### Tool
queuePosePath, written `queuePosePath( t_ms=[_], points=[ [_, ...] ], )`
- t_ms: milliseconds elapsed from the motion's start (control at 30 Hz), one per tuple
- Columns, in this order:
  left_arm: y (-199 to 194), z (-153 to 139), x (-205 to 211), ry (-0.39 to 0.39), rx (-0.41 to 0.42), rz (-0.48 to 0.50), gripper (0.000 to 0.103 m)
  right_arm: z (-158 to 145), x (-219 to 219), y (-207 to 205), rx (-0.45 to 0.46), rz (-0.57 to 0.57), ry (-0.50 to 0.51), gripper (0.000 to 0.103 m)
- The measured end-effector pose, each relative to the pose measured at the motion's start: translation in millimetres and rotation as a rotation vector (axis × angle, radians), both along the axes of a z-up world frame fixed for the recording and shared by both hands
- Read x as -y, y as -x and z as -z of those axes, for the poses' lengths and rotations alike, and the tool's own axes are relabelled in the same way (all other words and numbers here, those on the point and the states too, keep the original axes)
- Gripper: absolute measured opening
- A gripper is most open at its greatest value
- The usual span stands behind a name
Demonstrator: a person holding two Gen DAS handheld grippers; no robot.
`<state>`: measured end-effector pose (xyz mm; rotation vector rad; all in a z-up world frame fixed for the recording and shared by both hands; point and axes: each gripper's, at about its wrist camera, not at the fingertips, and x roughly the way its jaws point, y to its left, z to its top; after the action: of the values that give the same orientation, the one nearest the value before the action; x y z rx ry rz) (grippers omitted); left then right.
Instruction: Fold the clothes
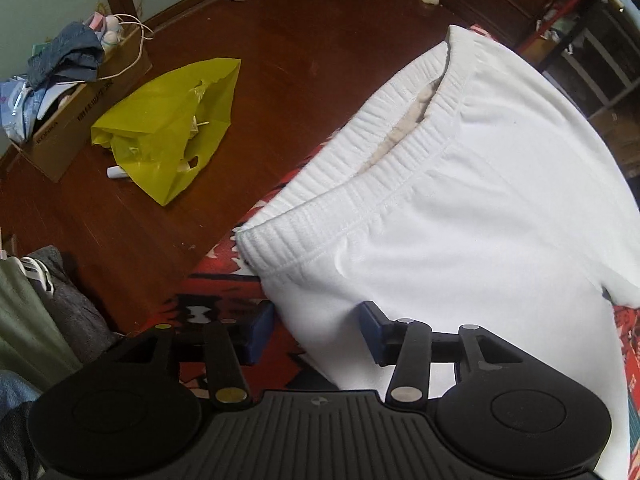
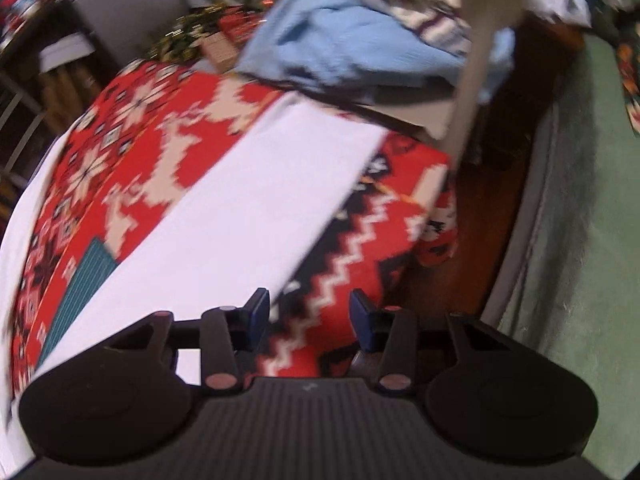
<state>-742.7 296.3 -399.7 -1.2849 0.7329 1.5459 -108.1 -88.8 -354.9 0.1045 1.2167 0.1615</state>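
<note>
White trousers lie flat on the red patterned blanket, waistband toward the blanket's floor-side edge, one long leg running diagonally toward the far corner by the blue cloth pile. Left gripper points steeply down at the near side edge of the trousers just below the waistband: jaws half open, cloth edge between them, but pads don't look pressed on it, so no grip yet as far as I can tell. Right gripper is over the leg's near edge, jaws about half open w/ only blanket between them; left finger sits at the fabric edge, nothing held. Right view is blurry, so exact contact is hard to call. My read: step in hand is pinching the near long edge at both ends to fold lengthwise. To do it well: get both layers into the left jaws, not just the top one; slide the right gripper onto the leg edge before closing, else it grabs blanket. Lift both ends together, keep the edge taut, lay it onto the far edge w/ seams lined up. Risk: blanket bunching, or the leg sagging in the middle.
</note>
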Motion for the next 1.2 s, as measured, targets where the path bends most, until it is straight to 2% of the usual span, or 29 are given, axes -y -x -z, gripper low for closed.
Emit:
queuePosePath(
  t_ms=[133, 233, 267, 300, 333, 367, 433, 467, 567, 700, 800, 867, 1033, 1200],
  points=[
    [-5.5, -0.3, -3.2, -0.012, -0.016, -0.051, 0.044, 9.4, 18.5, -17.6, -0.001, 0.081, -0.041, 0.049],
    [-6.7, -1.3, -6.4, -0.013, -0.025, -0.074, 0.030, 11.8, 22.6, -30.1, 0.008, 0.110, -0.075, 0.049],
    [-7.9, -2.5, -8.2, -0.012, -0.032, -0.071, 0.018, 12.4, 22.8, -34.2, 0.011, 0.114, -0.083, 0.049],
    [-9.0, -3.9, -9.7, -0.009, -0.032, -0.066, 0.010, 15.8, 21.1, -39.4, 0.006, 0.106, -0.087, 0.048],
    [-10.5, -5.0, -12.0, 0.001, -0.040, -0.060, 0.009, 19.4, 19.4, -44.5, 0.001, 0.099, -0.090, 0.048],
    [-11.9, -6.1, -14.2, 0.011, -0.048, -0.053, 0.009, 24.4, 17.1, -49.9, -0.009, 0.099, -0.086, 0.045],
    [-14.7, -8.3, -14.7, 0.017, -0.071, -0.033, 0.008, 34.3, 9.3, -59.7, -0.029, 0.085, -0.071, 0.032],
    [-15.3, -9.7, -13.3, 0.016, -0.076, -0.026, 0.008, 38.7, 4.6, -63.6, -0.038, 0.072, -0.062, 0.021],
    [-12.9, -15.6, -7.7, 0.009, -0.089, -0.014, 0.007, 41.6, -9.9, -67.6, -0.043, 0.031, -0.031, 0.002],
    [-3.2, -26.9, 1.2, -0.016, -0.102, 0.003, 0.007, 34.1, -17.2, -66.1, -0.035, -0.023, 0.013, 0.000],
    [9.4, -31.5, 4.8, -0.024, -0.105, -0.002, 0.006, 20.0, -5.1, -61.1, -0.030, -0.016, 0.015, 0.000],
    [12.1, -33.7, 6.5, -0.021, -0.114, 0.030, 0.006, 13.6, 6.1, -56.2, -0.029, -0.008, 0.016, 0.000],
    [20.5, -31.3, 19.2, -0.007, -0.115, 0.056, 0.006, 14.4, 29.5, -39.7, -0.041, -0.002, 0.035, 0.000],
    [28.7, -26.0, 34.6, 0.014, -0.121, 0.074, 0.006, 19.4, 33.4, -30.3, -0.033, -0.021, 0.072, 0.000]
  ],
)
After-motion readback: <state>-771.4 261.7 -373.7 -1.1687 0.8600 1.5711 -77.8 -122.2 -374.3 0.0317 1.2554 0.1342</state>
